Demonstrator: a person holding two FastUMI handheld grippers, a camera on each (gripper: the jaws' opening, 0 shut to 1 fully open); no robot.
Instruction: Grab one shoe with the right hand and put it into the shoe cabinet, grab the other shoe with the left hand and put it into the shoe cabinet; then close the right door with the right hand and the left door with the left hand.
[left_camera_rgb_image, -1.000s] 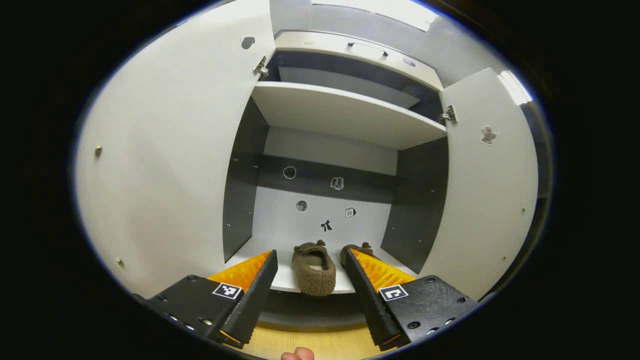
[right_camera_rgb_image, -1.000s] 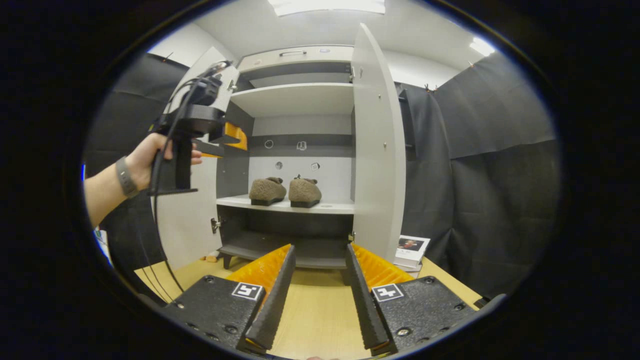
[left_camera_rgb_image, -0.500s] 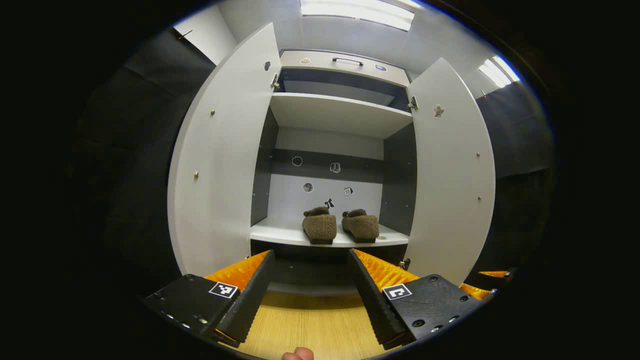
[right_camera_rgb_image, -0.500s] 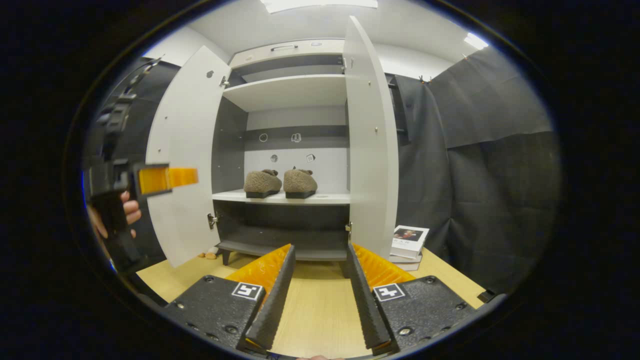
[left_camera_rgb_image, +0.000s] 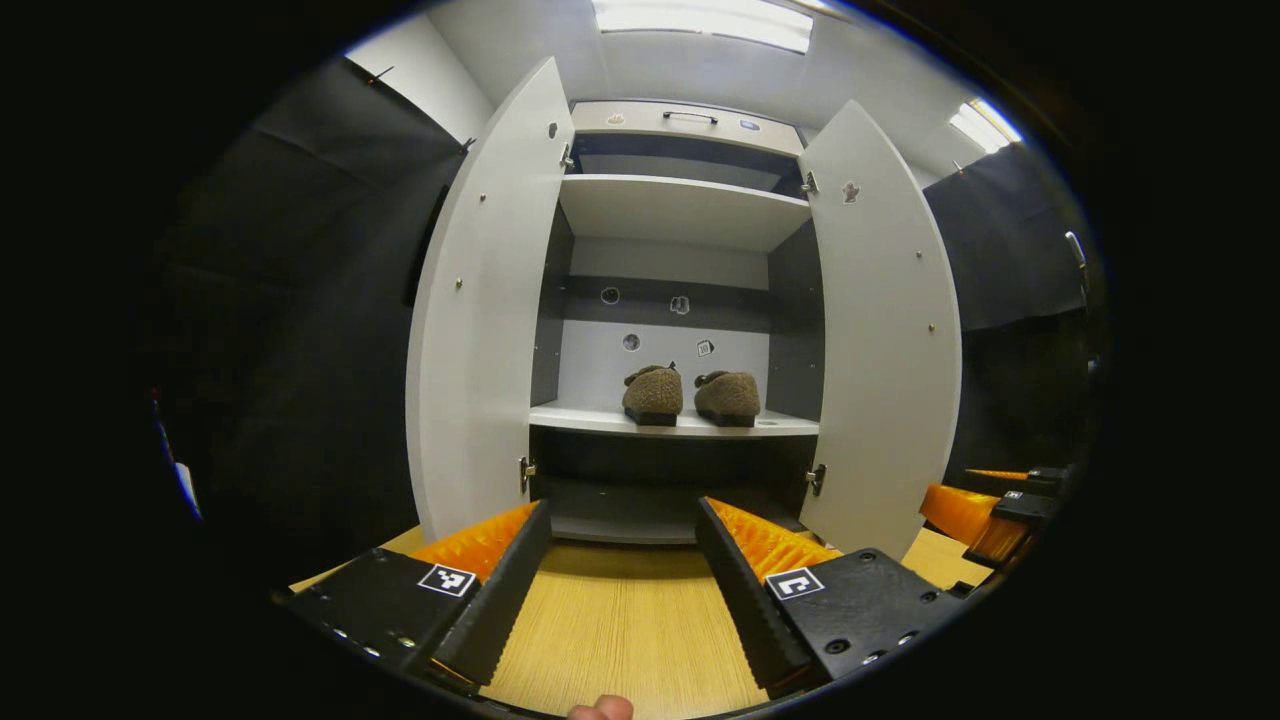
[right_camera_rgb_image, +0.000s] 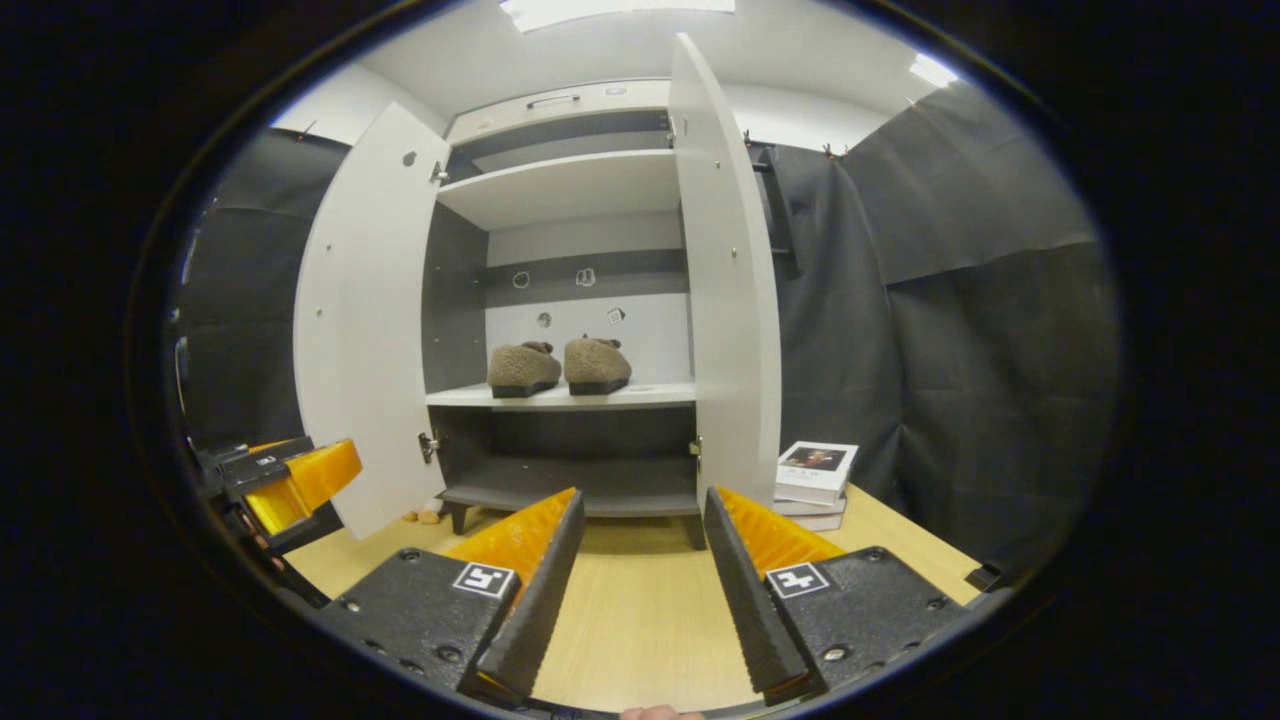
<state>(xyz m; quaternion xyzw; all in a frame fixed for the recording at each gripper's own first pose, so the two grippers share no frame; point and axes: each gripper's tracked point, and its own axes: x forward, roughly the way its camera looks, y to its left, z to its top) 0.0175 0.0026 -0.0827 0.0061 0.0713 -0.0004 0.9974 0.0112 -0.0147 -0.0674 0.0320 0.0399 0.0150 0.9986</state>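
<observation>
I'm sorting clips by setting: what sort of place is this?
Probably a staged recording booth, not a real home: black cloth hangs behind a white shoe cabinet standing on a wooden surface, with a pair of slippers on its shelf.

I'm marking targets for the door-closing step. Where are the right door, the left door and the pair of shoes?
right door (left_camera_rgb_image: 885, 330): left gripper view, middle of its inner face.
left door (left_camera_rgb_image: 490, 300): left gripper view, middle of its inner face.
pair of shoes (right_camera_rgb_image: 525, 367): right gripper view, fuzzy upper of the left-hand shoe.
</observation>
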